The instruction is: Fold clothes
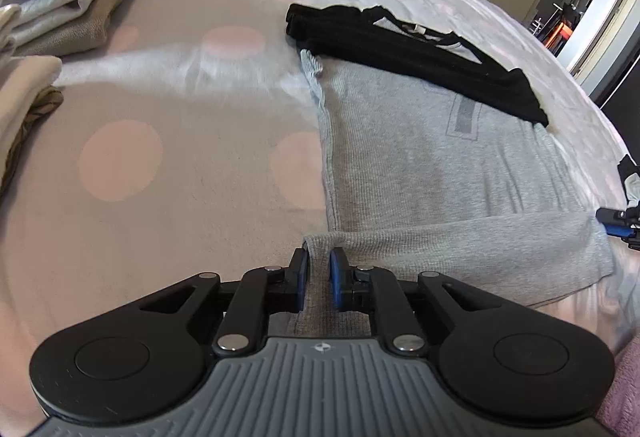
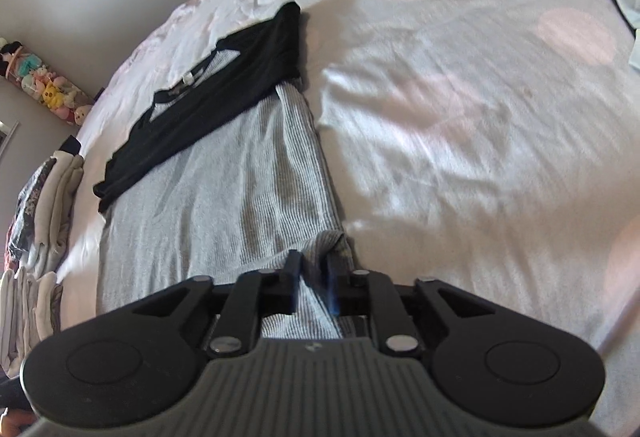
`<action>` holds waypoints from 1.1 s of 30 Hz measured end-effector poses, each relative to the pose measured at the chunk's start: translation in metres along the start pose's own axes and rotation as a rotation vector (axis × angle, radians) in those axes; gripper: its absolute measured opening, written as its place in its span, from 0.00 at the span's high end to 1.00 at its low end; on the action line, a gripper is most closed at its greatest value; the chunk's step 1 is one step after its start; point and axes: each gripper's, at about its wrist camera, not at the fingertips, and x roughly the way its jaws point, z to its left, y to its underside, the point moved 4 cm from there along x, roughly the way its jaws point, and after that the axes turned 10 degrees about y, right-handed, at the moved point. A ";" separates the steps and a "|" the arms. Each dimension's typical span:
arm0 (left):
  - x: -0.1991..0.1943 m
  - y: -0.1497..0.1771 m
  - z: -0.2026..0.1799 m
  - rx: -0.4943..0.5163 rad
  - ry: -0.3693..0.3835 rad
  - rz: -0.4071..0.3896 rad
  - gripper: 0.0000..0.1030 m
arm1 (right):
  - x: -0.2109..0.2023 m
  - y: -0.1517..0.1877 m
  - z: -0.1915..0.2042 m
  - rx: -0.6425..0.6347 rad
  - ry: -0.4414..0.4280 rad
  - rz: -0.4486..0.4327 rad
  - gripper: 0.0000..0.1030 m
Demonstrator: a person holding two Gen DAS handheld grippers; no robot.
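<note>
Stacks of folded beige clothes (image 1: 76, 1) sit at the bed's far left, well apart from the grey ribbed shirt (image 1: 460, 157) we're working. A black folded top part (image 1: 416, 53) lies across its far end. Our left gripper (image 1: 319, 269) pinches one near corner of the grey shirt, right gripper (image 2: 314, 269) pinches the other, both nearly closed on fabric. Polka-dot bedspread (image 2: 460, 117) lies open beside the shirt's edge; plush toys (image 2: 48, 89) line the wall.
</note>
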 end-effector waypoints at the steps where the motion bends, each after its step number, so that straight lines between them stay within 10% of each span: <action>1: -0.006 -0.001 -0.001 0.014 -0.003 -0.004 0.90 | -0.008 -0.001 0.000 -0.001 -0.005 -0.022 0.60; 5: -0.028 0.000 -0.015 0.161 -0.033 -0.010 0.90 | -0.034 -0.004 0.010 -0.089 0.002 -0.060 0.51; 18: -0.025 0.042 -0.067 0.665 -0.033 0.112 0.76 | -0.052 0.063 0.069 -0.993 0.119 0.033 0.53; 33: 0.018 0.080 -0.076 1.154 -0.235 0.201 0.69 | -0.011 0.091 0.071 -1.370 0.185 0.090 0.53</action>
